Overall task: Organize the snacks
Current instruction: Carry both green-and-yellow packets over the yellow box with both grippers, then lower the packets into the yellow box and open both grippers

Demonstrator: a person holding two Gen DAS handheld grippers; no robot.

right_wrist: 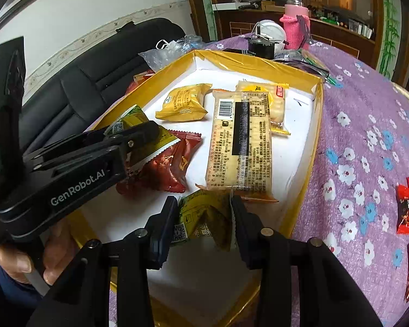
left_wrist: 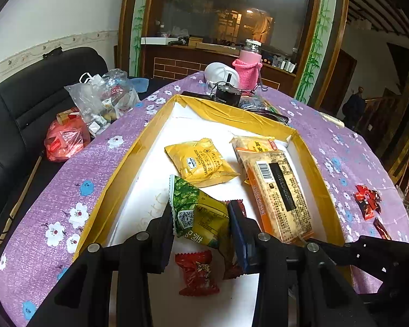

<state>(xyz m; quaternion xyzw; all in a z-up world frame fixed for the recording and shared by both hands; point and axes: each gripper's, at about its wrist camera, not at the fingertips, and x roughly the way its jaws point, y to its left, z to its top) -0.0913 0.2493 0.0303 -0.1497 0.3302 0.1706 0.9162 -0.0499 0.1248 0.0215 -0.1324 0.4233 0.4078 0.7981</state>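
Snacks lie in a shallow box (left_wrist: 139,147) with yellow walls and a white floor, which stands on a table covered with a purple flowered cloth (left_wrist: 68,179).

The left gripper (left_wrist: 200,219) is clamped on a green and yellow packet (left_wrist: 199,212); both fingers press on its sides and the packet stands tilted between them above the box floor. Just below it in the left wrist view, a red candy (left_wrist: 197,272) lies on the white floor.

The right gripper (right_wrist: 204,218) is clamped on a second green and yellow packet (right_wrist: 207,218), crumpled between its fingers, low over the near part of the box. In the right wrist view the left gripper comes in from the left side, with a hand (right_wrist: 21,261) around its handle, and two dark red packets (right_wrist: 169,163) lie under it.

Further inside the box lie a yellow cracker packet (left_wrist: 201,160) and a long cracker pack (left_wrist: 280,196) with a barcode, which lies partly over another clear pack (left_wrist: 255,144) at the far right corner.

Outside the box, on the cloth at the right, a few small red candies (left_wrist: 368,200) lie close together. Behind the box stand a pink bottle (left_wrist: 248,65) and a white round thing (left_wrist: 220,73). Plastic bags (left_wrist: 101,95) rest on a black sofa (left_wrist: 27,103) to the left of the table.
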